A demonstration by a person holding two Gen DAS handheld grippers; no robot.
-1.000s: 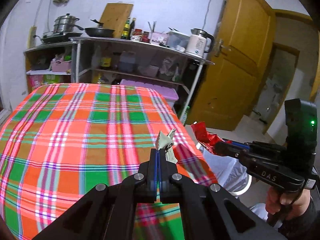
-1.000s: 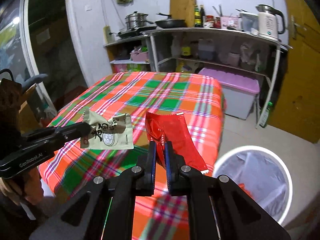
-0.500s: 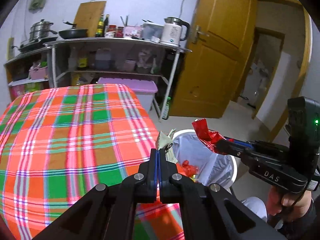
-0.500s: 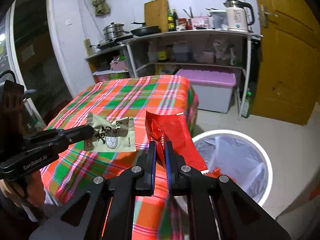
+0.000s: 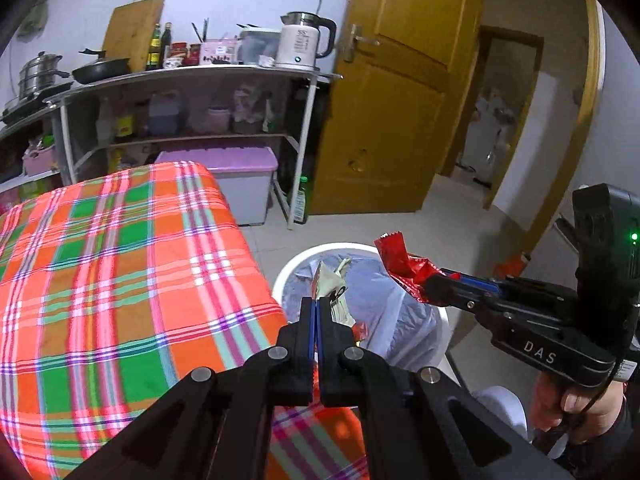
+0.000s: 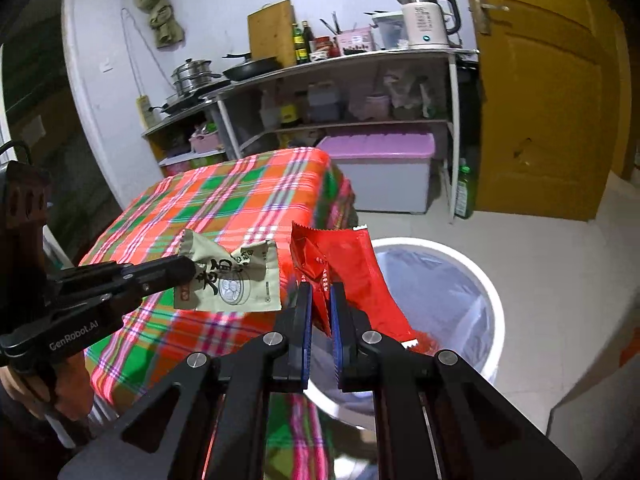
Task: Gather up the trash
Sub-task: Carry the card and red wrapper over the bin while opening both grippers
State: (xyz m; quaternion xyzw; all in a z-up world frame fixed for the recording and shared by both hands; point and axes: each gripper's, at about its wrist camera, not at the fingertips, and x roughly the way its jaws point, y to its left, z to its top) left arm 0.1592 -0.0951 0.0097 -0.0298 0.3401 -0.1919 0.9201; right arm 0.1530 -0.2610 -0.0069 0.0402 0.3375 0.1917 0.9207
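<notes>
From the left wrist, the left claw (image 5: 318, 308) pinches a beige wrapper (image 5: 330, 286) over the white trash bin (image 5: 288, 280), just past the plaid counter (image 5: 120, 260), while the right claw (image 5: 434, 288) grips a red wrapper (image 5: 400, 264). From the right wrist, both wrappers hang near the bin's rim; releasing well likely means centering each over the liner before the fingers part.
</notes>
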